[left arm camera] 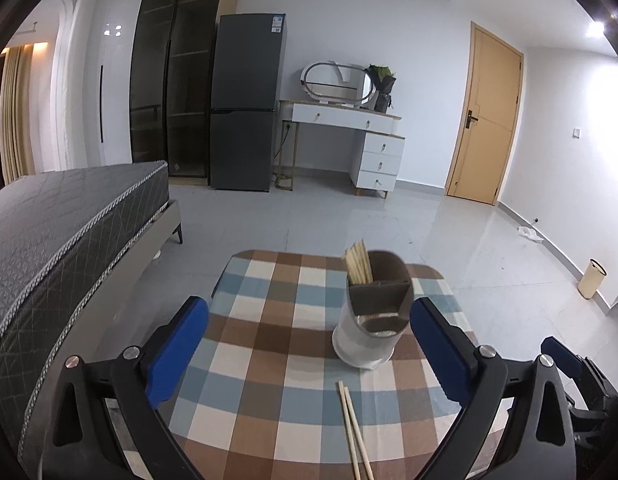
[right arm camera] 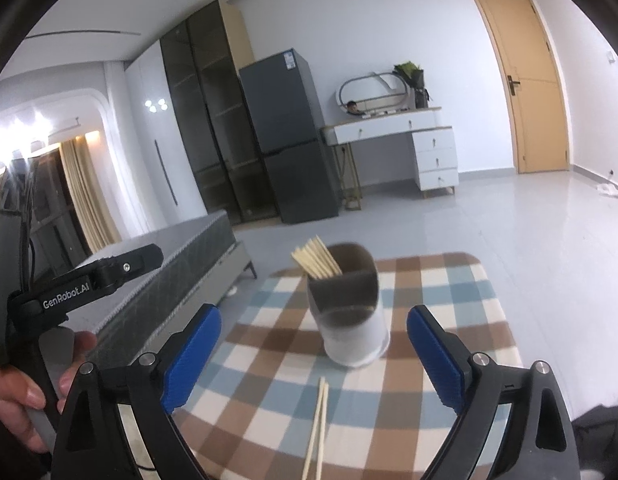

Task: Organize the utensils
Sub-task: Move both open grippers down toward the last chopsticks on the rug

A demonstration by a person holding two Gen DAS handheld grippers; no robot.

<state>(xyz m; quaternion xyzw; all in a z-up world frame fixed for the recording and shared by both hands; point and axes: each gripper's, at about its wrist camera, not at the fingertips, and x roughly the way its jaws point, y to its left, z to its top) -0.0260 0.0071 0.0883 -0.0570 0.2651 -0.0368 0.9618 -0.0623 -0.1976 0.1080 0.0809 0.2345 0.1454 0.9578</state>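
Note:
A utensil holder (left arm camera: 373, 312), white below and dark brown on top with compartments, stands upright on the checkered table (left arm camera: 269, 344). Several wooden chopsticks (left arm camera: 359, 262) stand in its back left compartment. A loose pair of chopsticks (left arm camera: 355, 432) lies on the cloth in front of the holder. My left gripper (left arm camera: 309, 344) is open and empty, above the table's near side. In the right wrist view the holder (right arm camera: 351, 312) and loose pair (right arm camera: 319, 428) show too. My right gripper (right arm camera: 313, 352) is open and empty, just short of the holder.
A grey bed (left arm camera: 69, 232) lies close to the table's left. A fridge (left arm camera: 245, 100), a white dressing table (left arm camera: 349, 136) and a wooden door (left arm camera: 489, 116) stand along the far wall. A cream bin (left arm camera: 591, 278) sits at the right wall.

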